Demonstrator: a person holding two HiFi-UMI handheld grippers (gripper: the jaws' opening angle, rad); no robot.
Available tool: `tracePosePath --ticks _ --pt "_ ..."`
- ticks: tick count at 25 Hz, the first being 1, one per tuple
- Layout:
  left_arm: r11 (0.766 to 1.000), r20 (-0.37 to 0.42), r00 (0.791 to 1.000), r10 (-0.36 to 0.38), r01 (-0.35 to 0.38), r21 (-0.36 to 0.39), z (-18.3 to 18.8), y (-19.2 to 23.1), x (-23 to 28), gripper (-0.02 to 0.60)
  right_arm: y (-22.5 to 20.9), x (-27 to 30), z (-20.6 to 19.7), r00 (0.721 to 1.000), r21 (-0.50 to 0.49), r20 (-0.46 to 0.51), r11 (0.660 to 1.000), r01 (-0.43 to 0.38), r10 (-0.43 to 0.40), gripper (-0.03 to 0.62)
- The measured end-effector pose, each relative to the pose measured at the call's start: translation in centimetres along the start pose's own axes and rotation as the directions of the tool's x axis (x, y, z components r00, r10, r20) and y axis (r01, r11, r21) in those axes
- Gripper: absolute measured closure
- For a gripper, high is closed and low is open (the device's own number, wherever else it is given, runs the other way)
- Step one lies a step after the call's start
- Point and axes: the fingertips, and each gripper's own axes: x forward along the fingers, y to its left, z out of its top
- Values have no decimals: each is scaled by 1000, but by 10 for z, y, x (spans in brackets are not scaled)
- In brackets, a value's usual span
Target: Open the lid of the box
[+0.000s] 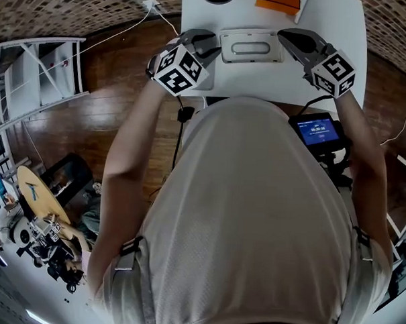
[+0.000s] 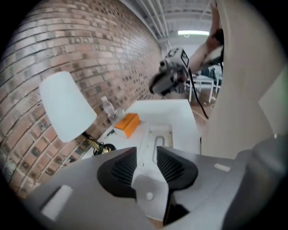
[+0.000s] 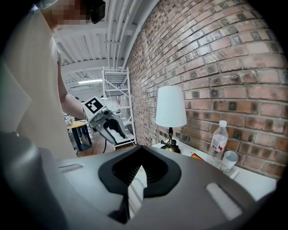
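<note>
**Head view, with detail from the two gripper views.**

**Left:** the left gripper (image 1: 215, 48) stands narrowed at the left end of the box (image 1: 251, 46). Its own view shows both black ribbed pads pressed against a white end tab of the box, which carries a small round stud.

**Centre:** the box is a low, pale grey-white oblong. It lies with its long side across the near edge of the white table (image 1: 196, 10), directly before the person (image 1: 254, 214). Its lid (image 2: 160, 133) is flat, lies down on the body, and bears a long rounded recess along its middle.

**Right:** the right gripper (image 1: 289, 39) meets the opposite end of the box. Its own view shows the pads set close, with a thin white edge of the box filling the gap between them.

**Behind the box, toward the brick wall (image 3: 216, 58):** a lamp (image 3: 171, 108) with a white shade, an orange packet (image 2: 127, 123), a clear bottle (image 3: 219, 141) and a cup (image 3: 230, 159) just beside the bottle.
</note>
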Motion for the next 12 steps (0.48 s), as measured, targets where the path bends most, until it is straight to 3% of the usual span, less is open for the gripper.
tracePosePath --ticks 3,6,9,12 --pt "994 193 979 64 -46 -97 33 8 -21 484 6 4 14 999 -19 25 1000 -23 23 592" --pt "982 311 942 130 -80 -170 50 19 -39 550 9 5 29 998 -37 43 999 -36 38 592" --pt "966 371 910 187 -102 -236 57 28 -53 581 11 4 39 997 -46 65 998 -39 42 592" --pt "955 396 895 205 -95 -280 58 32 -61 581 13 3 44 996 -58 74 997 -44 48 592"
